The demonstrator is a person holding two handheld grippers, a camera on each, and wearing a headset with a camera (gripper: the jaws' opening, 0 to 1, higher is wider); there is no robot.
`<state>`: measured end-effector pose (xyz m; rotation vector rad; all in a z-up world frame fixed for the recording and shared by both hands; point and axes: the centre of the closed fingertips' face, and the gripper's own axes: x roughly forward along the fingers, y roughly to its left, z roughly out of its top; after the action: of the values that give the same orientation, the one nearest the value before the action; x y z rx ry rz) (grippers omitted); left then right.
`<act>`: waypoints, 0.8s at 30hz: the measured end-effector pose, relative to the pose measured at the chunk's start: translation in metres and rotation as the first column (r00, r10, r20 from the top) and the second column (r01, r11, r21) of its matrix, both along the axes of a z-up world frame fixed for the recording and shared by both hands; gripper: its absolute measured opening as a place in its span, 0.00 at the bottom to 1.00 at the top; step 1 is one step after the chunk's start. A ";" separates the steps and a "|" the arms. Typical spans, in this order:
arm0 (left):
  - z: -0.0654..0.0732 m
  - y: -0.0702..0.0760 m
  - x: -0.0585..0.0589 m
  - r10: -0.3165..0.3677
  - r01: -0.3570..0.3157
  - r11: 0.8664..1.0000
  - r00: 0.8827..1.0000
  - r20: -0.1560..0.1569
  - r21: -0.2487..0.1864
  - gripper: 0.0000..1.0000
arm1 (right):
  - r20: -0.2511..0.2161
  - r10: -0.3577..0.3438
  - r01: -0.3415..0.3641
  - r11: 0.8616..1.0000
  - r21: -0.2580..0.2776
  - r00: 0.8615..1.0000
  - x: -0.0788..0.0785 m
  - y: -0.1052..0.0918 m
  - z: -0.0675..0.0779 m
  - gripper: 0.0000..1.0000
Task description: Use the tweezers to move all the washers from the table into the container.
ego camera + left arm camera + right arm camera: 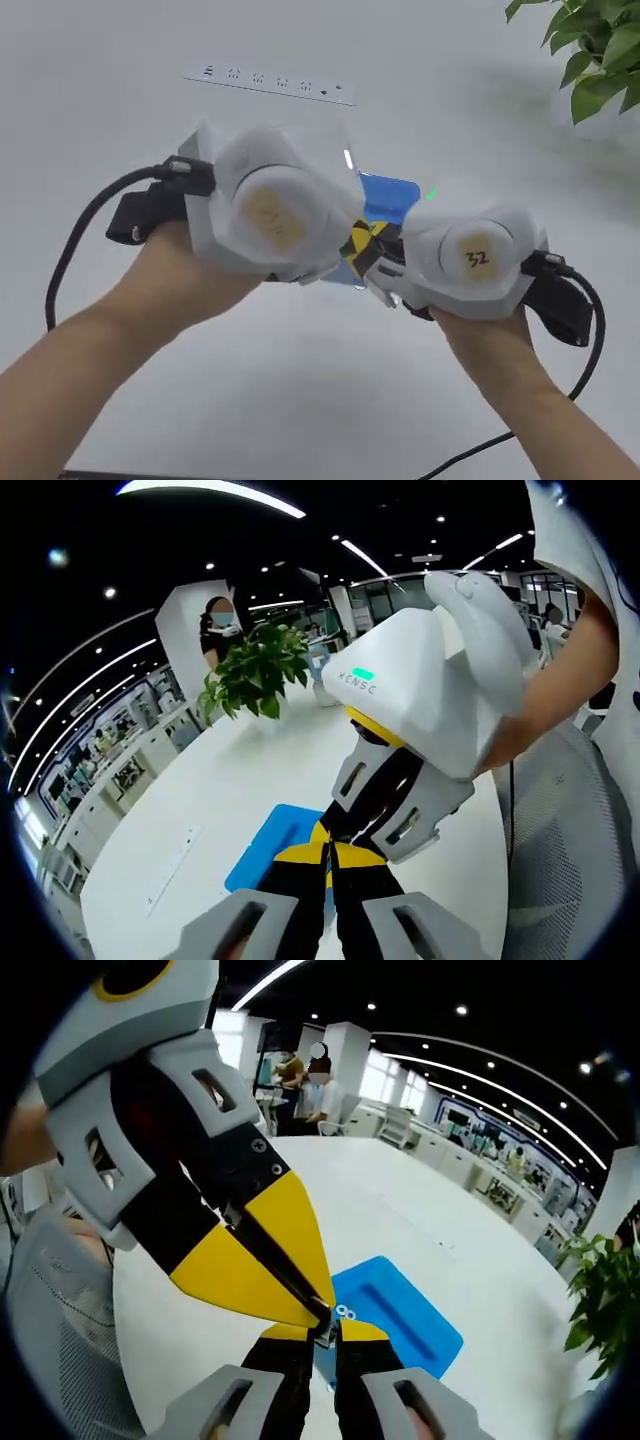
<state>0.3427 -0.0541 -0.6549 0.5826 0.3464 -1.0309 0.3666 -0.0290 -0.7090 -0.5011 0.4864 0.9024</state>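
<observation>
- Above the blue mat [400, 1325] on the white worktop [420, 1210], two hand-held grippers meet tip to tip, their tongs almost touching.
- On the left gripper [322, 1322], the yellow-tipped tongs are clenched on a thin sliver of metal, which I judge to be the tweezers [325, 1336].
- On the right gripper [326, 1352], the tongs are drawn nearly together right beside that sliver. Whether they grasp it, I cannot tell.
- A few tiny washers [345, 1312] lie on the blue mat, just beyond the meeting tips.
- A faint clear edge at the far side of the blue mat may be the container [345, 150], but it is too faint to be sure.
- Risk: with two sets of tongs crowding one slim tool, the tweezers could twist or slip free and drop onto the blue mat, scattering the washers.
- Risk: the washers look small and flat, so tweezers held off-angle may skate over them or flick one off the blue mat.
</observation>
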 end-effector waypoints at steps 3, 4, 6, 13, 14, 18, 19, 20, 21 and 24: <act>0.006 0.002 0.006 0.008 -0.008 1.000 1.000 0.018 -0.005 0.00 | 0.024 0.004 -0.004 1.000 -0.002 1.000 0.006 0.002 0.006 0.03; 0.006 0.003 0.009 0.013 -0.013 1.000 1.000 0.019 -0.009 0.00 | 0.028 0.004 -0.004 1.000 -0.005 1.000 0.008 0.003 0.007 0.03; 0.006 0.004 0.013 0.020 -0.020 1.000 1.000 0.021 -0.013 0.00 | 0.035 0.005 -0.005 1.000 -0.010 0.999 0.014 0.004 0.006 0.03; -0.005 0.007 0.030 0.049 -0.049 0.999 0.998 0.043 0.005 0.00 | 0.029 0.029 -0.028 0.999 -0.030 0.999 0.032 0.009 -0.004 0.03; -0.008 0.008 0.033 0.052 -0.052 0.999 0.998 0.039 0.007 0.00 | 0.020 0.032 -0.031 0.999 -0.032 0.999 0.034 0.009 -0.008 0.03; -0.019 0.008 0.043 0.067 -0.067 0.998 0.998 0.021 -0.001 0.00 | 0.007 0.038 -0.037 0.998 -0.056 0.999 0.044 0.009 -0.020 0.03; -0.022 0.008 0.046 0.071 -0.071 0.997 0.997 0.014 0.000 0.00 | -0.002 0.039 -0.039 0.998 -0.057 0.999 0.045 0.009 -0.023 0.03; -0.025 0.008 0.048 0.072 -0.072 0.997 0.997 0.009 0.005 0.00 | -0.017 0.042 -0.043 0.997 -0.059 0.999 0.047 0.009 -0.027 0.03; -0.029 0.008 0.051 0.073 -0.073 0.997 0.997 0.006 0.009 0.00 | -0.023 0.043 -0.044 0.997 -0.060 0.999 0.048 0.009 -0.030 0.03; -0.038 0.007 0.055 0.076 -0.076 0.997 0.997 -0.012 0.018 0.00 | -0.052 0.050 -0.054 0.996 -0.066 0.997 0.053 0.009 -0.040 0.04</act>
<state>0.3981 -0.0469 -0.6925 0.5743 0.3859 -0.9592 0.4194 -0.0203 -0.7492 -0.5554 0.5530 0.9526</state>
